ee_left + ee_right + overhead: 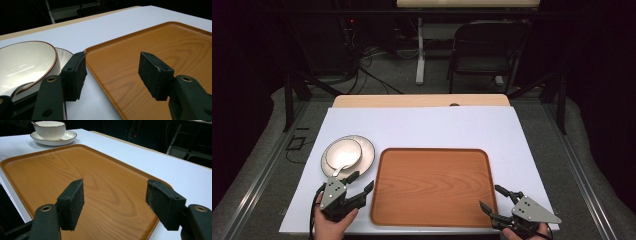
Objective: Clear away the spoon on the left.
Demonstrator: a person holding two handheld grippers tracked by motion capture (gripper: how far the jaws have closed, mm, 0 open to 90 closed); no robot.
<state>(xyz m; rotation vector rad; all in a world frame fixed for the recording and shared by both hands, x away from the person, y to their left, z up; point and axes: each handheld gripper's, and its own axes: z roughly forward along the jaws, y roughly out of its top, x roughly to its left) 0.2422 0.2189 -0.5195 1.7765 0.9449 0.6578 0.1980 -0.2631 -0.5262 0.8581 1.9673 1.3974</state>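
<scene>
A wooden tray (432, 187) lies in the middle of the white table sheet, with nothing on it. Left of it a white bowl (344, 153) with a spoon handle (338, 171) sticking out sits on a white plate (365, 156). My left gripper (362, 182) is held just below the plate at the tray's near left corner, jaws open and empty. In the left gripper view the bowl (23, 65) lies at the left and the tray (155, 47) at the right. My right gripper (494, 199) hovers open at the tray's near right corner. The right gripper view looks across the tray (65, 175) to the bowl (50, 129).
The white sheet (422, 127) covers a wooden table whose far edge (419, 100) shows behind it. A dark chair (484, 47) and a table leg (420, 50) stand beyond, with cables on the floor. Metal rails run along both sides of the table.
</scene>
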